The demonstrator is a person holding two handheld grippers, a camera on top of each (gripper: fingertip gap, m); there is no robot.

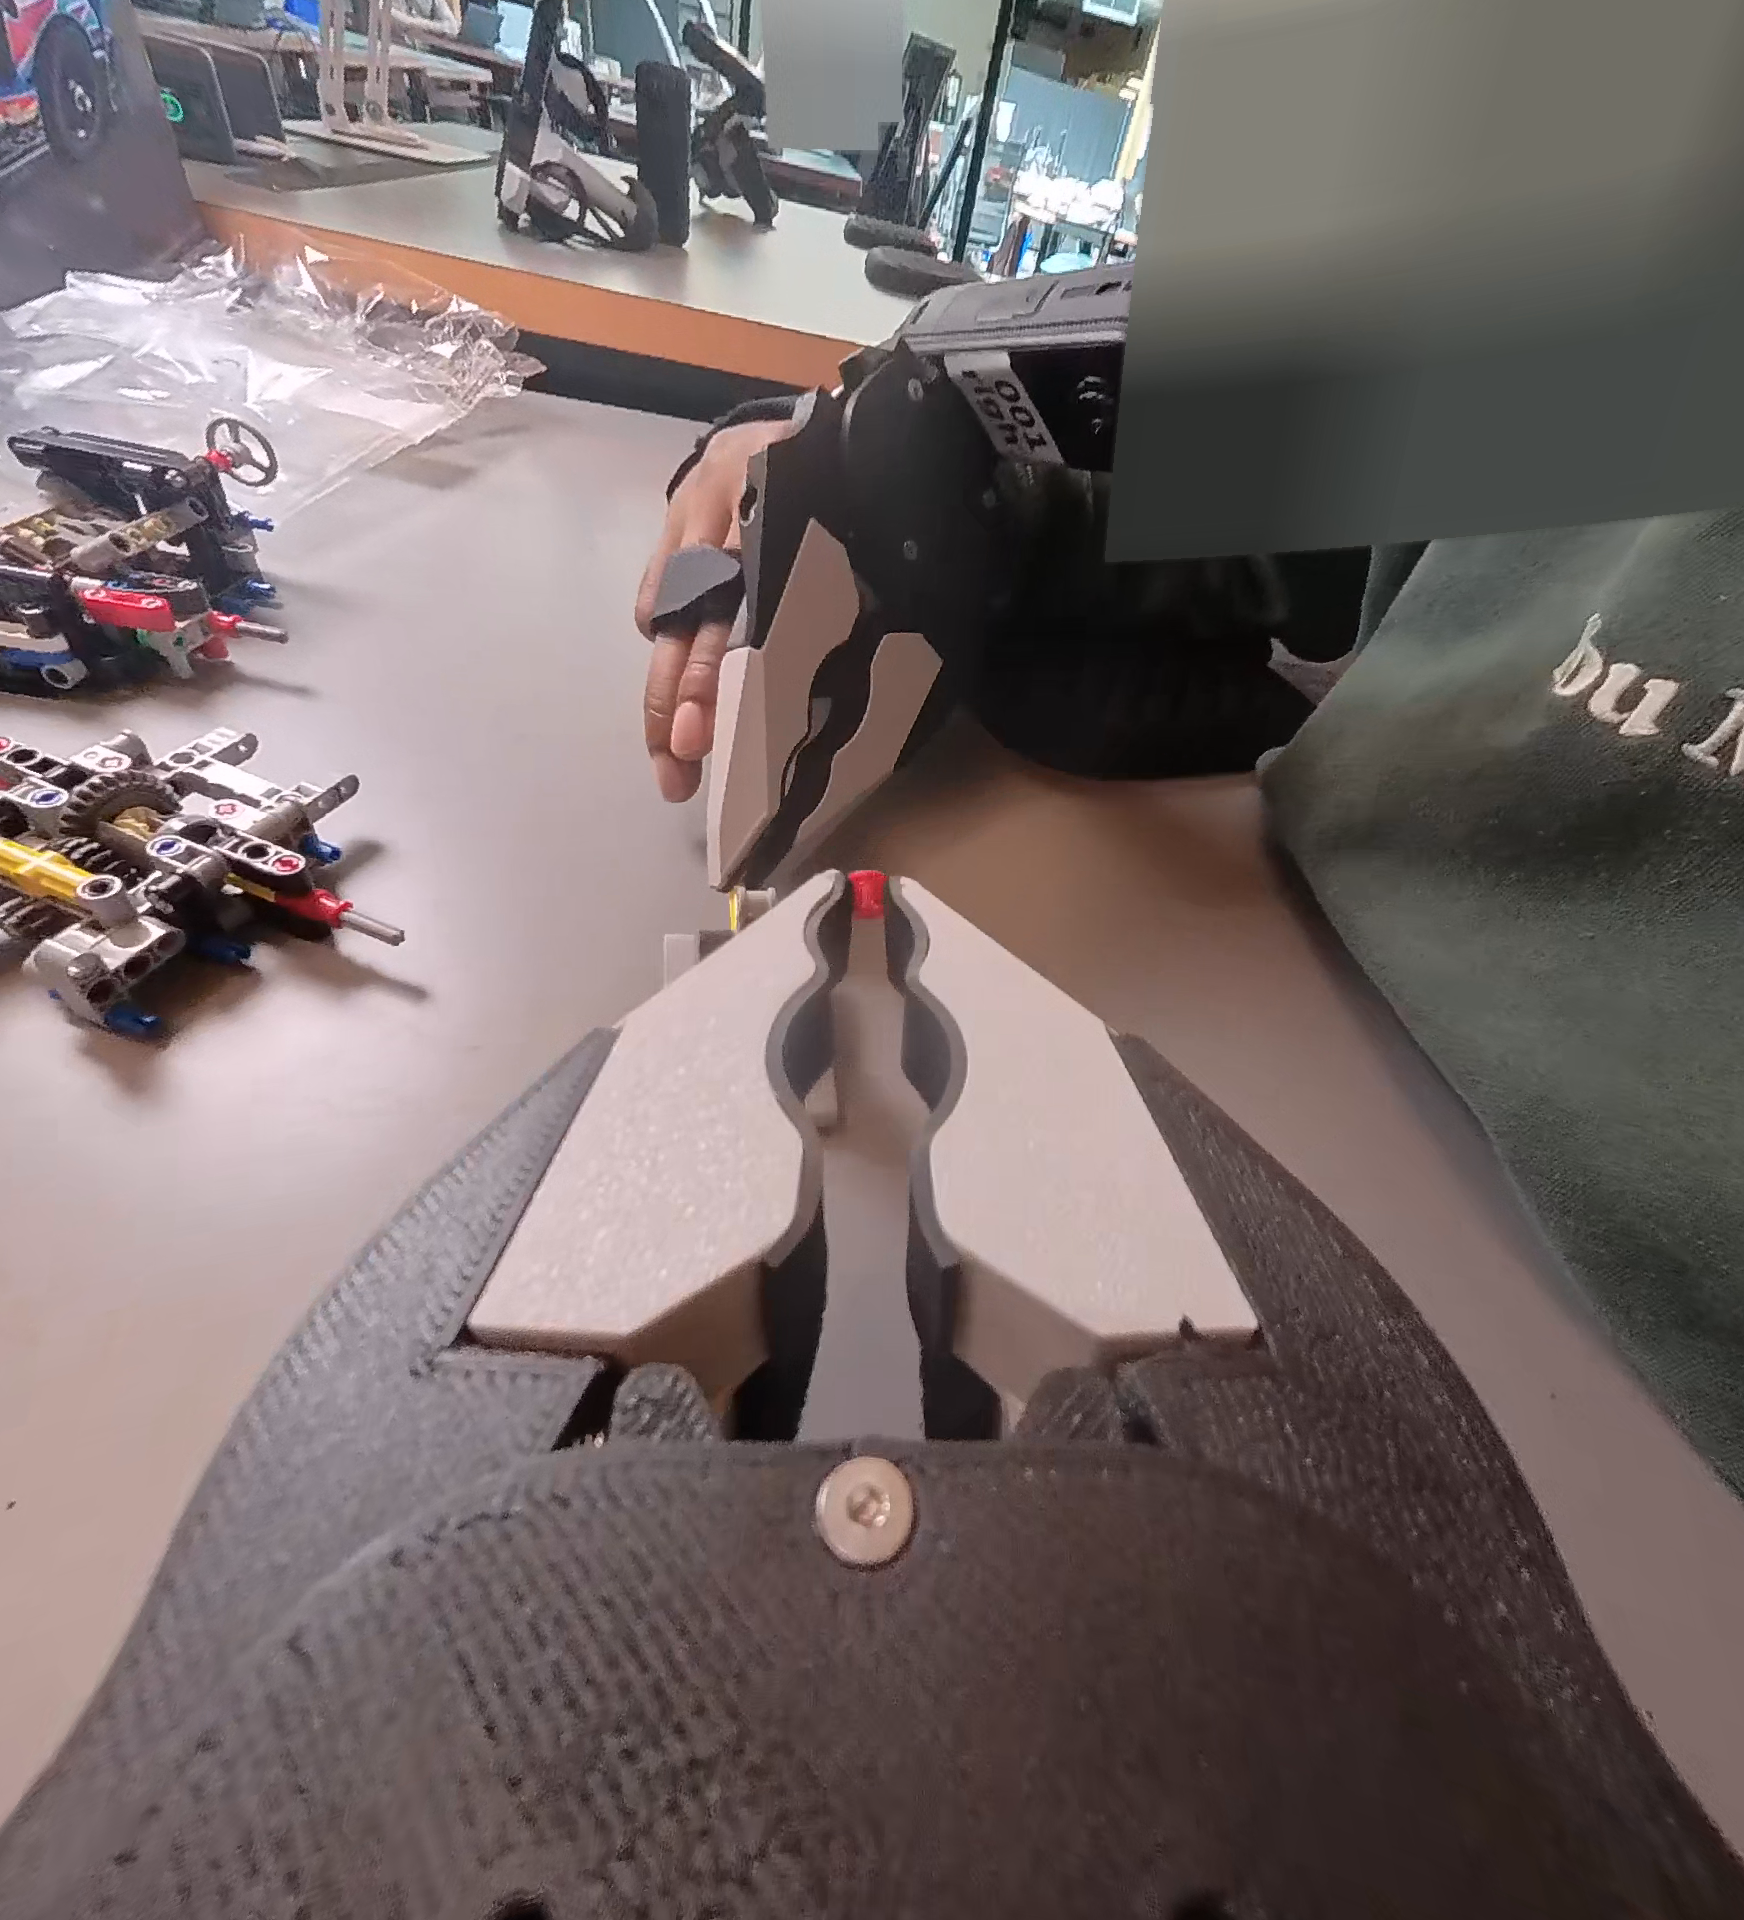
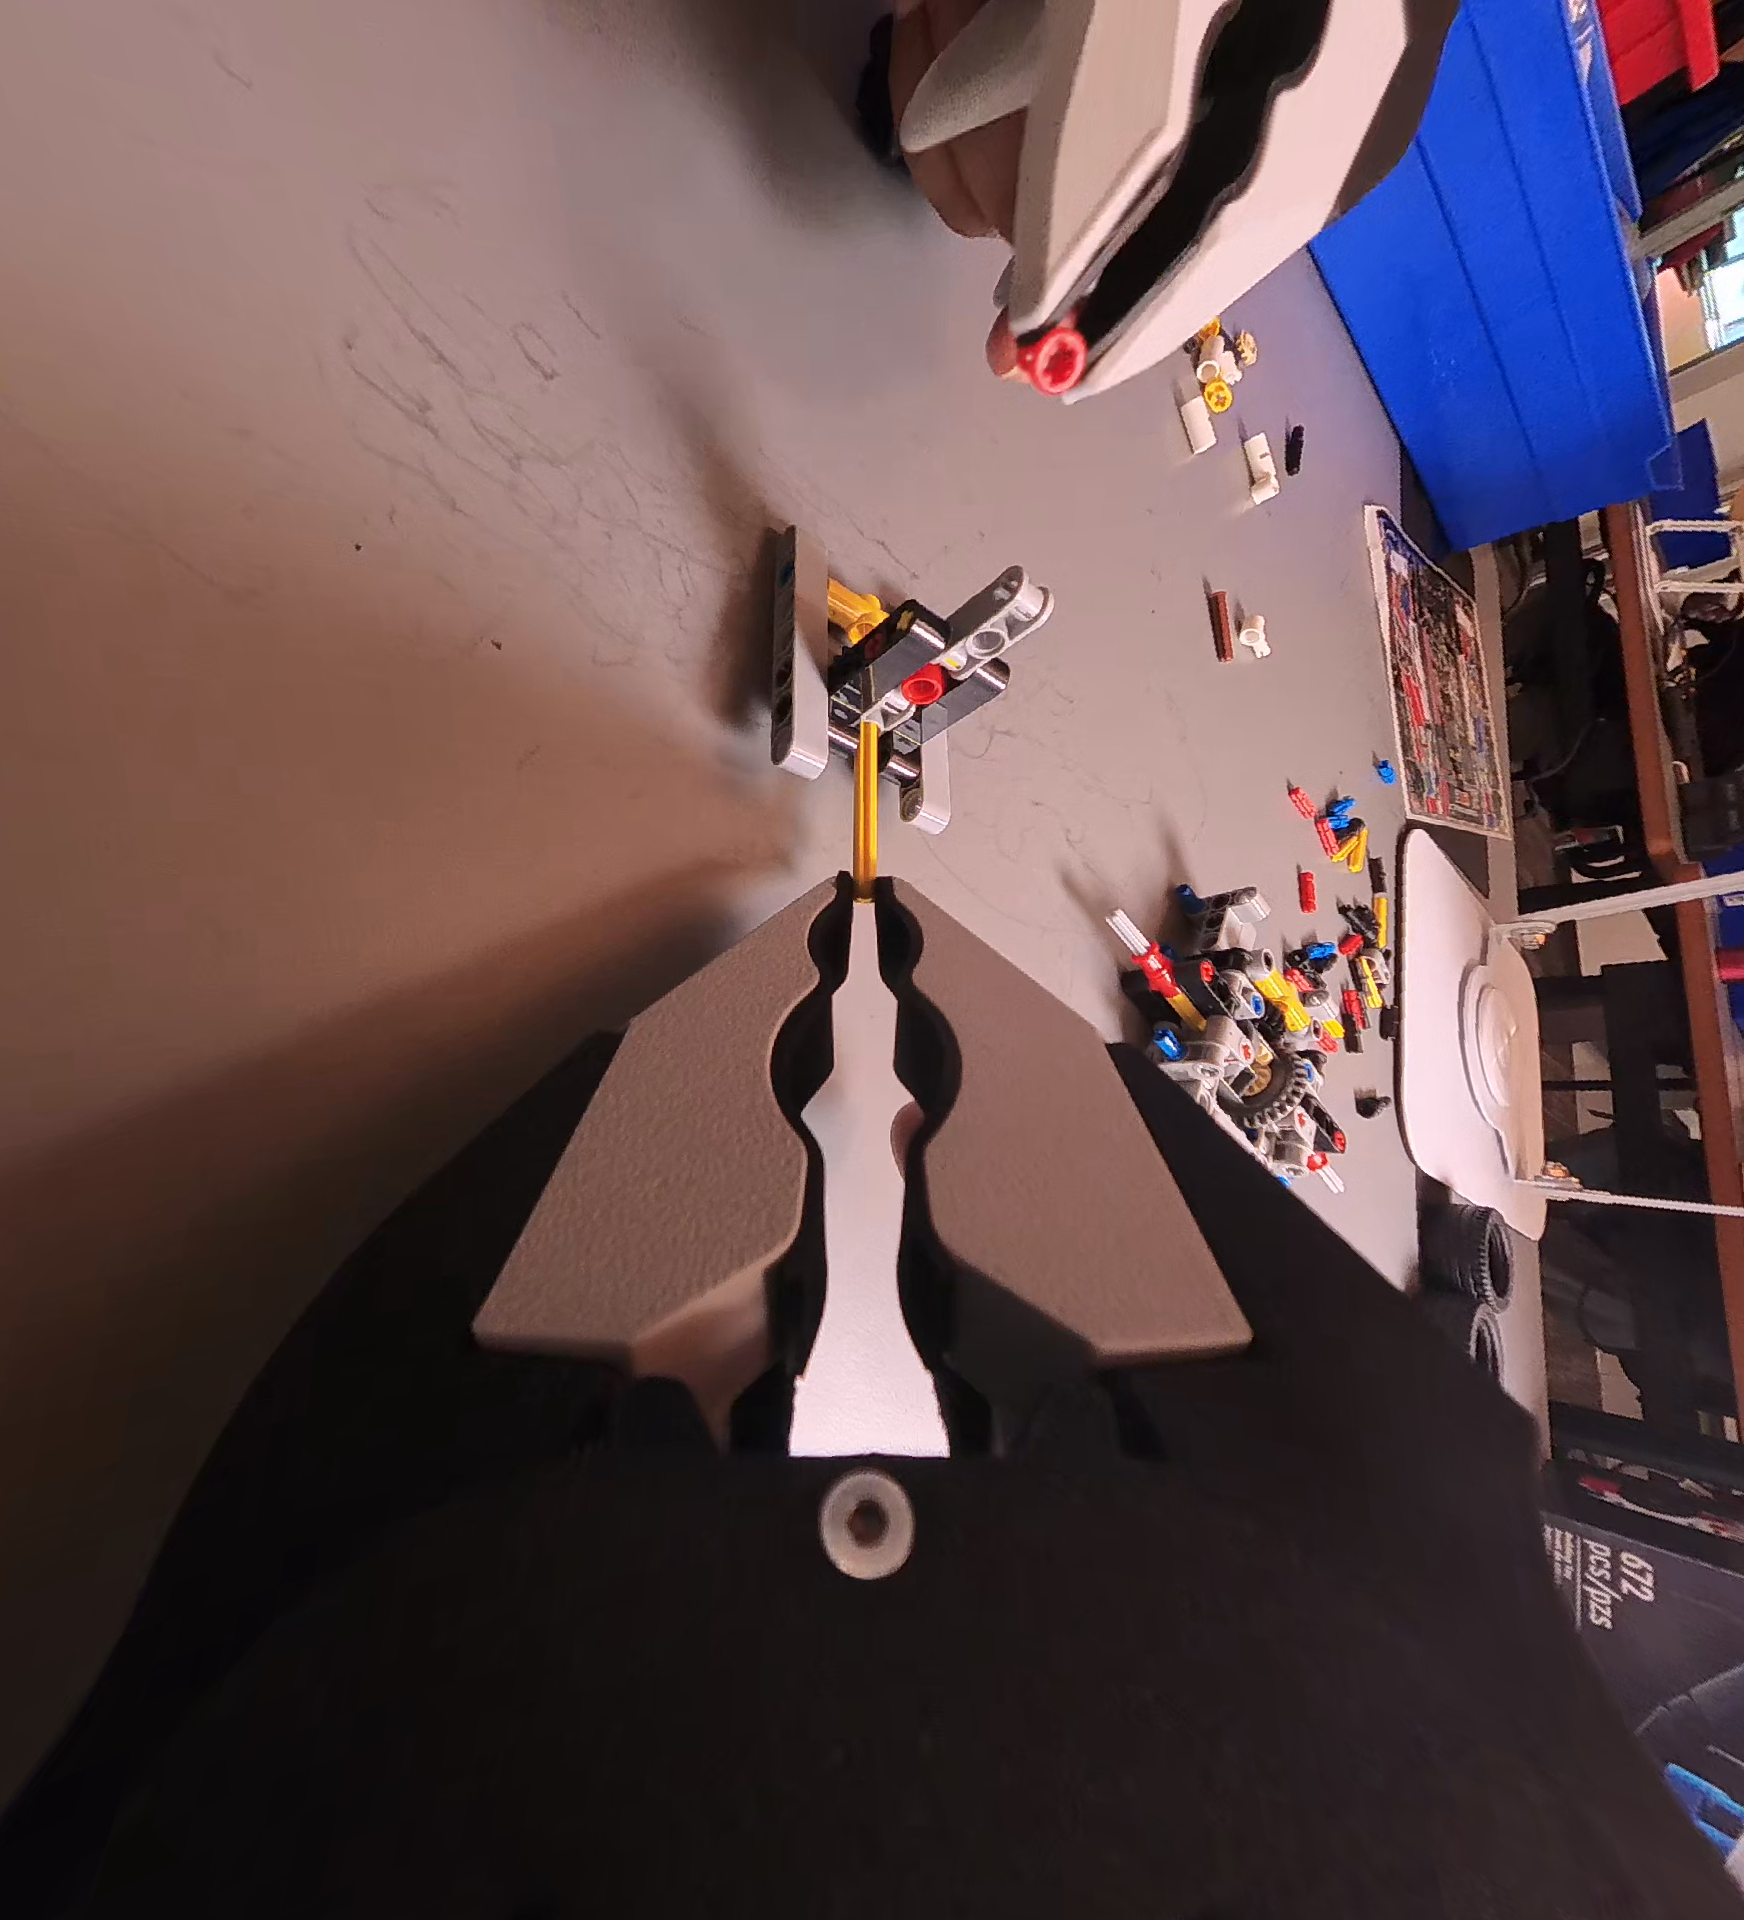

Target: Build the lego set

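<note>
On the grey table, right gripper is pinching the near end of a thin yellow axle running into a small brick assembly. Left gripper is clamping a red bush at its tips. Both pieces are looking light, rigid, slippery; end-grips seem best.
</note>
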